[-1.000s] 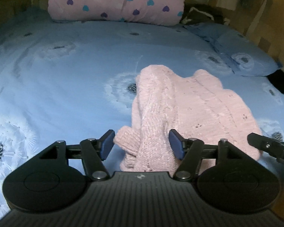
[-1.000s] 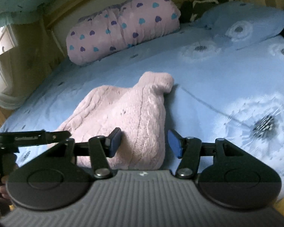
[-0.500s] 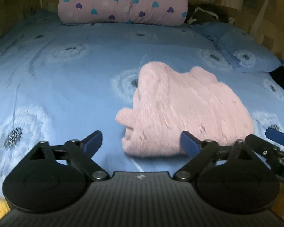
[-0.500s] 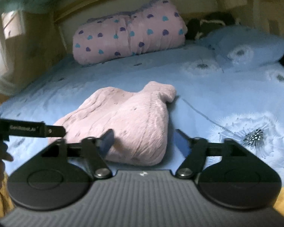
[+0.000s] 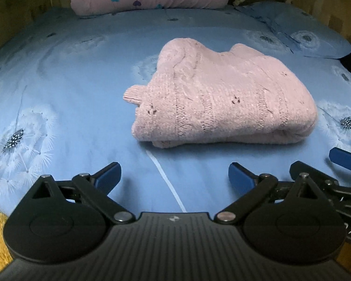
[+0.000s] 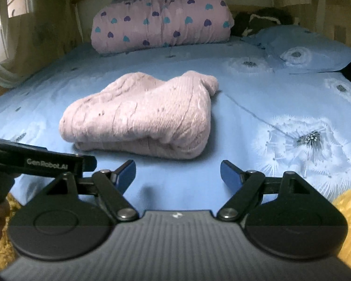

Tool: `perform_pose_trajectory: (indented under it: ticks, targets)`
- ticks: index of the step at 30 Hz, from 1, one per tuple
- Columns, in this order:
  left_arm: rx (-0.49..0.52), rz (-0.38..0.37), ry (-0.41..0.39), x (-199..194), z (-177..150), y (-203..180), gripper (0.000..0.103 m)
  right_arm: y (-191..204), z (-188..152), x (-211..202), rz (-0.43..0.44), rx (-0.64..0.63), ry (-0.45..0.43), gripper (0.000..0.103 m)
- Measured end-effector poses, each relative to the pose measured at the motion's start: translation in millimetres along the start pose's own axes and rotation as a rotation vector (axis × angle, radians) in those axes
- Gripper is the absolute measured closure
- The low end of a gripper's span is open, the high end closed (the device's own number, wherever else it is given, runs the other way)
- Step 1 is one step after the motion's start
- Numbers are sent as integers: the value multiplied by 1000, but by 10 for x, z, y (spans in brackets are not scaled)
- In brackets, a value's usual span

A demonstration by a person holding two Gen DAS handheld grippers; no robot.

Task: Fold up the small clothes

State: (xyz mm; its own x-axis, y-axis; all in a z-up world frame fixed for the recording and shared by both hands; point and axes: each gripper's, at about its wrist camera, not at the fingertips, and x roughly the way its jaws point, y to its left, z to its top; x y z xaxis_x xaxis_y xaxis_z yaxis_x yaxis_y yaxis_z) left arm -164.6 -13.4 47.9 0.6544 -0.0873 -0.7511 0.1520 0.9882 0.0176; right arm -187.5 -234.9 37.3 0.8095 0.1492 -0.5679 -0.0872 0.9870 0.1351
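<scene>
Pink knit sweater (image 5: 224, 107) seen folded into compact bundle, lying on blue dandelion-print bed cover (image 5: 65, 75), near middle of bed. Left tongs (image 5: 173, 175) spread wide, nothing held, blue pads clear of sweater, poised over bare cover just short of its near edge. Right tongs (image 6: 177, 172) likewise spread wide, nothing gripped, apart from bundle. Heart-print pink pillow (image 6: 161, 25) and blue pillow (image 6: 304, 49) noted at head of bed.
</scene>
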Motion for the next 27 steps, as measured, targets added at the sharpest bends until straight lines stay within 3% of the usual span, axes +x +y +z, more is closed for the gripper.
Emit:
perform_pose_trajectory:
  ticks: [27]
  targets:
    - [-9,5,19,43,-14,-22,3,53,-19,-16,9,-11,8,22]
